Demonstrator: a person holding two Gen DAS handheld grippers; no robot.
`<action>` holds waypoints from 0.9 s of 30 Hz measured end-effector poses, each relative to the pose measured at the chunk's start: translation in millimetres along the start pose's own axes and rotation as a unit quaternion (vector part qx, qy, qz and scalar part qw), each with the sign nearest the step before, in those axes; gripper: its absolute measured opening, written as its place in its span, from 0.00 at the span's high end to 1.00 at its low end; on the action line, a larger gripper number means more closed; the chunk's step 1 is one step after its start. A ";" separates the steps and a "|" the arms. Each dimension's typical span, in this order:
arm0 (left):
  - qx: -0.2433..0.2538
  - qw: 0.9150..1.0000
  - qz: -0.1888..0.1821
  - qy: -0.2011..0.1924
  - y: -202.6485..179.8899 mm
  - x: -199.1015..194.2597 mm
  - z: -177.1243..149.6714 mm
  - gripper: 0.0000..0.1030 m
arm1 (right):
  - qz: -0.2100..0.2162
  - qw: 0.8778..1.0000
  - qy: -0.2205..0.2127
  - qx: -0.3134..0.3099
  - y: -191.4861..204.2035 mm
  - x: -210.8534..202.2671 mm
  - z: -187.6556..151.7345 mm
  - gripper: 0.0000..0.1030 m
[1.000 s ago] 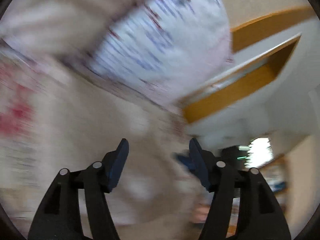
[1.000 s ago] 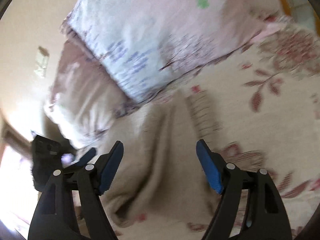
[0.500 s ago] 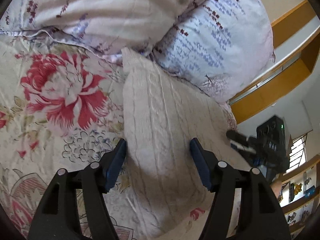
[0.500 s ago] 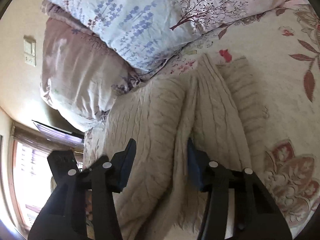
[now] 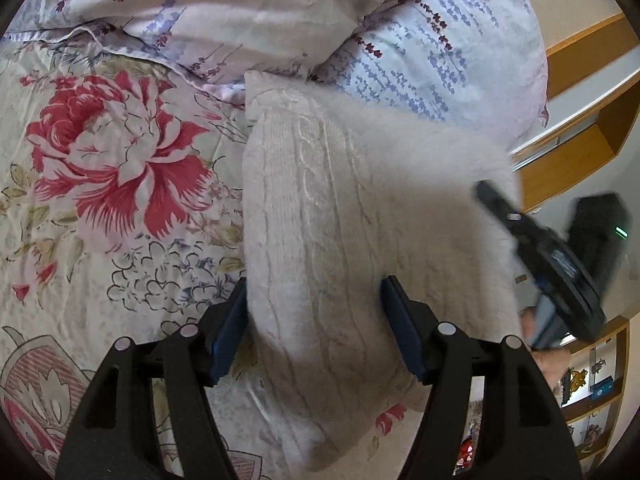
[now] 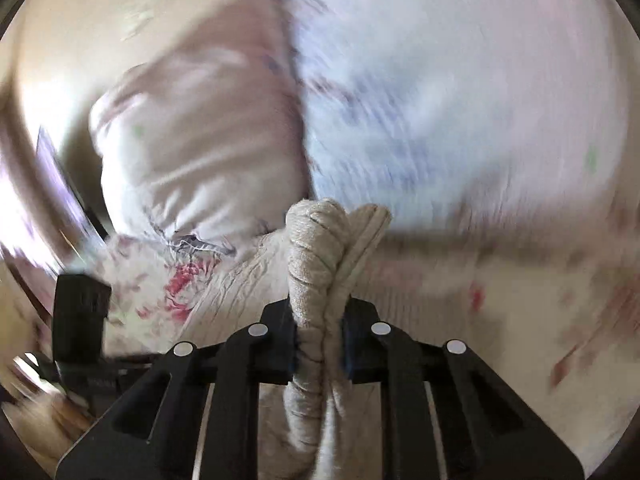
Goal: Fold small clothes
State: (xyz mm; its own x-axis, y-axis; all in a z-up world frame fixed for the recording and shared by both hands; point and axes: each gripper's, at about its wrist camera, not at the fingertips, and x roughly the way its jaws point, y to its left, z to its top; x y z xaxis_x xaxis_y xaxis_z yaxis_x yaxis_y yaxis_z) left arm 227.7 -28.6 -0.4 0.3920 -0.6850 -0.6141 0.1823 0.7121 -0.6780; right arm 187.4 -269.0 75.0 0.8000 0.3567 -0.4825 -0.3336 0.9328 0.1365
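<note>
Cream cable-knit sweater [image 5: 320,216] lies on a bed w/ a floral bedspread [image 5: 112,184] (big red flower print). Its far end sits up against two pillows: a pinkish one [image 5: 224,12] w/ sprig print on the left of the left-wrist view, and a blue-print one [image 5: 452,40] on the right.

Left gripper [image 5: 314,330]: fingers fairly wide, one on each side of a folded band of the sweater. Left finger [image 5: 228,332] sits right at the fabric edge, right finger [image 5: 400,328] on top of the knit; they straddle it, not pinching.

Right gripper [image 6: 320,340]: jaws have just been closing and are now narrow, clamped on a bunched roll of the sweater [image 6: 320,264], which sticks up past the fingertips in two twisted lobes. The rest of the knit trails off to lower left onto the bedspread. In the left-wrist view the right gripper [image 5: 536,256] shows at the sweater's right edge, blurred, w/ that edge of the fabric also smeared and prob. raised off the bed, though the blur makes this hard to confirm.

Right-wrist background heavily blurred; pillows recognisable only as pale pink and blue masses. Wooden shelving [image 5: 576,152] stands beyond the bed on the right.
</note>
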 end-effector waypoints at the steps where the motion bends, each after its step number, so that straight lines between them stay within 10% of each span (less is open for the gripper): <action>1: 0.002 1.000 -0.007 -0.002 -0.9 -1.9 -0.5 0.33 | -0.015 0.999 -0.015 -0.026 6.8 -9.9 1.4 0.84; 12: 0.058 0.998 -0.036 0.016 -23.2 0.7 -12.6 0.33 | -0.066 0.997 -0.022 0.032 -57.5 -35.1 -7.2 0.84; 19: 0.074 0.996 -0.028 0.032 -27.5 8.5 -16.5 0.33 | -0.100 0.982 0.076 0.138 -120.6 18.3 -44.4 0.82; 27: 0.056 0.997 -0.020 0.040 -32.7 -1.2 -18.0 0.33 | -0.072 0.973 0.013 0.219 -132.1 -61.8 -56.8 0.43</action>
State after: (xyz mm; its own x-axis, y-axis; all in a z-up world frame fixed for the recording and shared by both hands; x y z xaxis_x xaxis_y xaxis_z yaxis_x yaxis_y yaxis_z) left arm 205.0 -53.8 15.2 0.3110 -0.7197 -0.6207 0.2973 0.6940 -0.6558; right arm 153.7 -417.2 37.7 0.8076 0.2253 -0.5450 0.0300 0.9073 0.4195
